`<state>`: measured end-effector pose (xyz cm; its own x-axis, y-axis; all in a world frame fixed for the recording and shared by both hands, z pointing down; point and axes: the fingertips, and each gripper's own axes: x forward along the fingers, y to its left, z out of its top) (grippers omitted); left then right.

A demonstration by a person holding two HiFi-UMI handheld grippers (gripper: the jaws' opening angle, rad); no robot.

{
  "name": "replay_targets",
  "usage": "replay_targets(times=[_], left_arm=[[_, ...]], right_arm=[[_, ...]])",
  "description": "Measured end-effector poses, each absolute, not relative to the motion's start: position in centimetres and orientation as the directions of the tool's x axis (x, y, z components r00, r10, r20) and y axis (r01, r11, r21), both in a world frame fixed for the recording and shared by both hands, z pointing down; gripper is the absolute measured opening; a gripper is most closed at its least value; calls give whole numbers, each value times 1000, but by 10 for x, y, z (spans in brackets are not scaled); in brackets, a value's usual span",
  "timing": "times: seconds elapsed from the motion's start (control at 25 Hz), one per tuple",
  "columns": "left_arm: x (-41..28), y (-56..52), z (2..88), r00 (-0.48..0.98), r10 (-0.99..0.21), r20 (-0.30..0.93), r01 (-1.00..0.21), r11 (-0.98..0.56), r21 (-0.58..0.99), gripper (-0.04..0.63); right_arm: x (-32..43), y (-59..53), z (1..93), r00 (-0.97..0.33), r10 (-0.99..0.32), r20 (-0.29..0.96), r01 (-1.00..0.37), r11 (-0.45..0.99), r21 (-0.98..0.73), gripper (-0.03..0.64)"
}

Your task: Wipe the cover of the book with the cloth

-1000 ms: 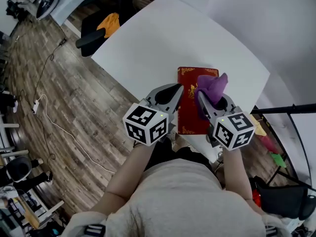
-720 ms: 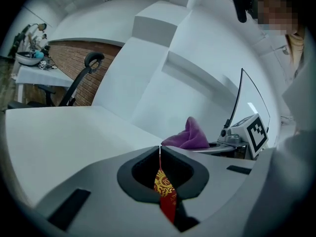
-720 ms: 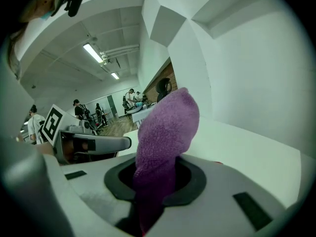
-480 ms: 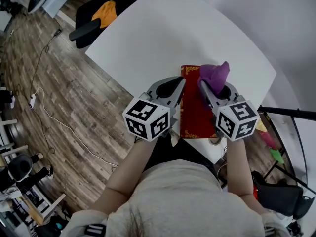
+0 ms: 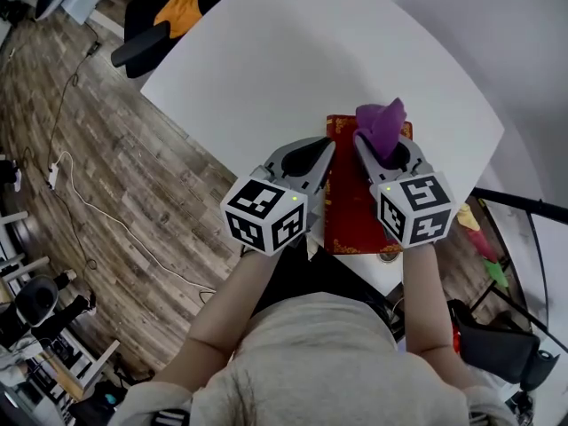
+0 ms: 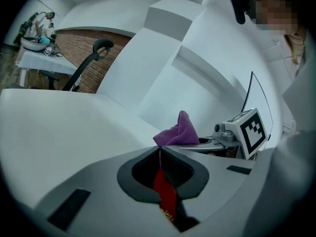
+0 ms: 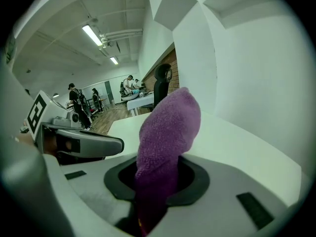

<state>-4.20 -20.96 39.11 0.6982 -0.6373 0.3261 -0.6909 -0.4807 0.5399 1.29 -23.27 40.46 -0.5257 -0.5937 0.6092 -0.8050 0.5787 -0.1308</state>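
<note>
Red book [image 5: 349, 216] lies flat on the surface [image 5: 266, 69]. Right hand-held gripper [image 5: 362, 145] clamped on purple cloth [image 5: 382, 122] over the book's far end. Left hand-held gripper [image 5: 327, 149] jaws together, empty, beside the book's left edge. Wiping likely about to start; next move: press the cloth down and sweep along the cover.

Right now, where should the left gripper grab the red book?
Probably the left long edge of the book, coming in low from the left. It lies flat on the table, so only its edges offer a pinch, and the right gripper, shut on the cloth, is over its far right part.
</note>
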Motion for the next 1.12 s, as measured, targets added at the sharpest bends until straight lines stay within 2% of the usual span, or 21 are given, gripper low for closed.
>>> replay_targets(times=[0.32,0.88,1.12], left_arm=[[-42,-214,408,714,-603,356,-684,-494,537,25],[-44,-219,421,720,-583,376,-681,-486,548,25],[-41,-219,420,720,-583,377,-681,-491,543,25]], right_arm=[[7,-239,426,-508,-570,645,-810,570,-135,113],[8,-238,439,-480,-548,685,-799,595,-84,221],[24,-234,429,-461,-570,679,-813,578,-67,224]])
